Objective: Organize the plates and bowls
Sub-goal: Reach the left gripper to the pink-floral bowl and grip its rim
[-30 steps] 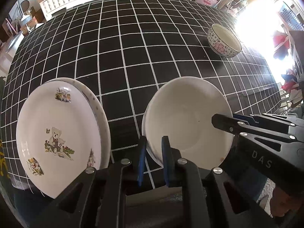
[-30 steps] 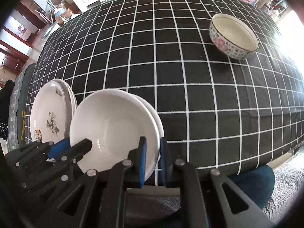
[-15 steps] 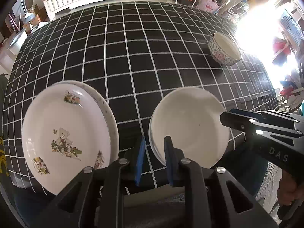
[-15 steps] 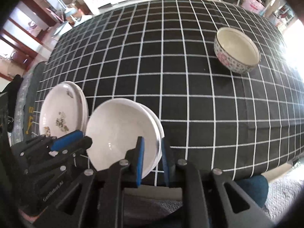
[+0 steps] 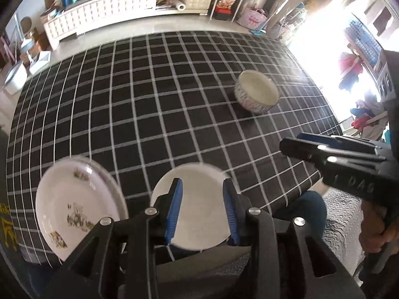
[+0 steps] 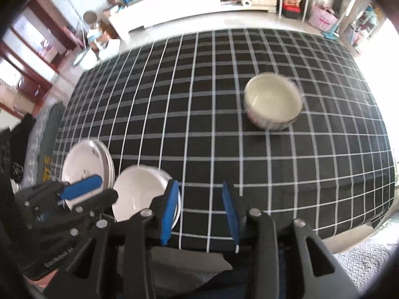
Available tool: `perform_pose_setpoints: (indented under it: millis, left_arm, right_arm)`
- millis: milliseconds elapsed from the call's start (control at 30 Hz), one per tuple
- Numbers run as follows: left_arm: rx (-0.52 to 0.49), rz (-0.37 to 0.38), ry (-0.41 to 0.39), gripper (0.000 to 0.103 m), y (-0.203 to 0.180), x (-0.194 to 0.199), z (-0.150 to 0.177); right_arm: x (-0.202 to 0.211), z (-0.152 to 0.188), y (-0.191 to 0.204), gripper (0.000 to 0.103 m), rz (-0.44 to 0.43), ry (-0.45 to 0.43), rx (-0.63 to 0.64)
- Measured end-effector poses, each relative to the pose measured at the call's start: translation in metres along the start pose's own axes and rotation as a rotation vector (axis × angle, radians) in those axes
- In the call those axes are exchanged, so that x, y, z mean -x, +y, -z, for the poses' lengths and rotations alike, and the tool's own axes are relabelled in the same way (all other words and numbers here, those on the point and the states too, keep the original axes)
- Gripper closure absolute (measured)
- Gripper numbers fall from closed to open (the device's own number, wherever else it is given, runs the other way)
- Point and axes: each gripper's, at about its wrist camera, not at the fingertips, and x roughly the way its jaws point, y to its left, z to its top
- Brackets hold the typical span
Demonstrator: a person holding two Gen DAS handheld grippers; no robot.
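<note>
A stack of plain white shallow bowls (image 5: 199, 204) (image 6: 139, 191) rests near the table's front edge. To its left lies a stack of plates (image 5: 74, 206) (image 6: 84, 159) with a bear picture on top. A patterned bowl (image 5: 256, 94) (image 6: 273, 102) stands alone farther back on the right. My left gripper (image 5: 202, 209) hangs above the white bowls, its jaws opening with nothing pressed between them. My right gripper (image 6: 200, 211) is over the cloth just right of the white bowls, jaws opening and empty. Each gripper also shows in the other's view, the right gripper (image 5: 324, 154) and the left gripper (image 6: 82, 194).
The table wears a black cloth with a white grid (image 5: 162, 99). A person's dark blue trouser leg (image 5: 304, 206) is at the front edge, and a hand (image 5: 379, 234) holds the right gripper. White cabinets (image 5: 124, 7) and clutter stand beyond the far edge.
Both grippers have let go of the white bowls' rim, their jaws have spread, and both have lifted up and back, so the table looks smaller and farther away.
</note>
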Motion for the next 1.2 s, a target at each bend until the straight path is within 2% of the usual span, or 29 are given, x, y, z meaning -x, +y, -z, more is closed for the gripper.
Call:
perform_pose_setpoints:
  millis: [233, 533, 900, 1200]
  left_arm:
    - [-0.024, 0.024, -0.017, 0.072, -0.029, -0.004, -0.047]
    - [-0.084, 0.018, 0.003, 0.072, -0.068, -0.036, -0.103]
    - [-0.096, -0.007, 0.056, 0.072, -0.088, -0.098, -0.140]
    - [-0.077, -0.031, 0.102, 0.073, -0.081, -0.145, -0.166]
  right_arm:
    - [0.019, -0.027, -0.041, 0.061, 0.026, -0.043, -0.055]
    - [0.013, -0.053, -0.088, 0.061, 0.037, -0.033, -0.108]
    - [-0.025, -0.075, -0.133, 0.061, 0.033, 0.010, -0.138]
    - [-0.069, -0.092, -0.149, 0.061, 0.020, 0.049, -0.142]
